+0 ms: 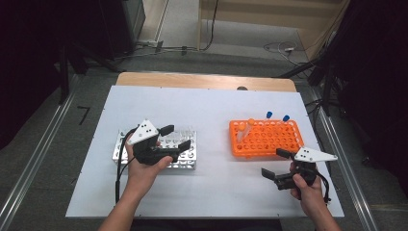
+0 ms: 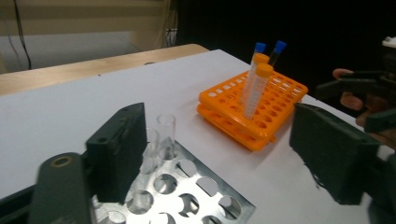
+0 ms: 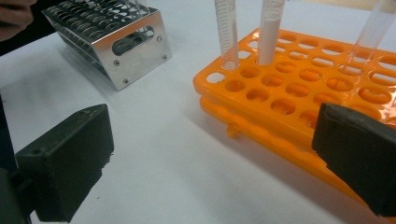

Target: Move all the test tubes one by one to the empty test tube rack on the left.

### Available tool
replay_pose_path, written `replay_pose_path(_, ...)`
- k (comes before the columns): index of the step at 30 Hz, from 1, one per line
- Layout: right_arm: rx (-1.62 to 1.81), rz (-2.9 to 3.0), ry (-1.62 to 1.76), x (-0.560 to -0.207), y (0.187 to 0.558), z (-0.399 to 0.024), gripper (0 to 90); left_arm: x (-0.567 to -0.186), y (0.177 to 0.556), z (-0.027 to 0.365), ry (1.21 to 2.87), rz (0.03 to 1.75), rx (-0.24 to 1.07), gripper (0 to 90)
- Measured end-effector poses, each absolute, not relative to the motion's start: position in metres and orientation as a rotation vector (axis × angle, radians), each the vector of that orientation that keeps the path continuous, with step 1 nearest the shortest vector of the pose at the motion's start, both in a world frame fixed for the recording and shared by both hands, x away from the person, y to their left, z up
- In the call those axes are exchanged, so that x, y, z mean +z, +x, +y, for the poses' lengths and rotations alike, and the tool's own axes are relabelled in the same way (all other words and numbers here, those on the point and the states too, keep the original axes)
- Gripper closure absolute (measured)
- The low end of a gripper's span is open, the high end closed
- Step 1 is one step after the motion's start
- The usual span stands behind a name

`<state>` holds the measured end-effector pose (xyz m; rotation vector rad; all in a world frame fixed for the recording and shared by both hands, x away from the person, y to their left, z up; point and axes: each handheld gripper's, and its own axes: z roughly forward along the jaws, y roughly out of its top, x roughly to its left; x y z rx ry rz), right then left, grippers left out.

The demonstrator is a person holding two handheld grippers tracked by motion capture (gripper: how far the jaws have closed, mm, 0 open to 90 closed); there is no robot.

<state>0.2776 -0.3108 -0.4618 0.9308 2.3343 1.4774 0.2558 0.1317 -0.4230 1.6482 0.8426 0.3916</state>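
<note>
Bare white table lies open between the metal rack at left and the orange rack (tall tubes standing in it) at right.

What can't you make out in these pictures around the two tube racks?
- Orange rack: the right gripper view's top edge cuts off the tube tops, so no caps show there.
- Metal rack: in the high view the left gripper and its hand cover much of it; its clear tubes are too small to count.
- Clear tubes: in the left gripper view a jaw hides some.
</note>
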Motion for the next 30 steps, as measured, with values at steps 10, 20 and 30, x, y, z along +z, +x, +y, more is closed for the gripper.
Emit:
replay_pose_path(10,1.472,2.279,0.985,-0.455,0.286,-0.316,0.0,-0.429,0.24,0.13,1.644,0.851,0.406,0.0)
replay_pose_path(20,1.381,2.178,1.104,-0.449,0.303,-0.32,6.5,-0.437,0.236,0.129,1.65,0.842,0.39,0.0)
replay_pose_path(30,1.294,2.04,1.234,-0.449,0.329,-0.33,37.9,-0.44,0.236,0.129,1.656,0.838,0.379,0.0)
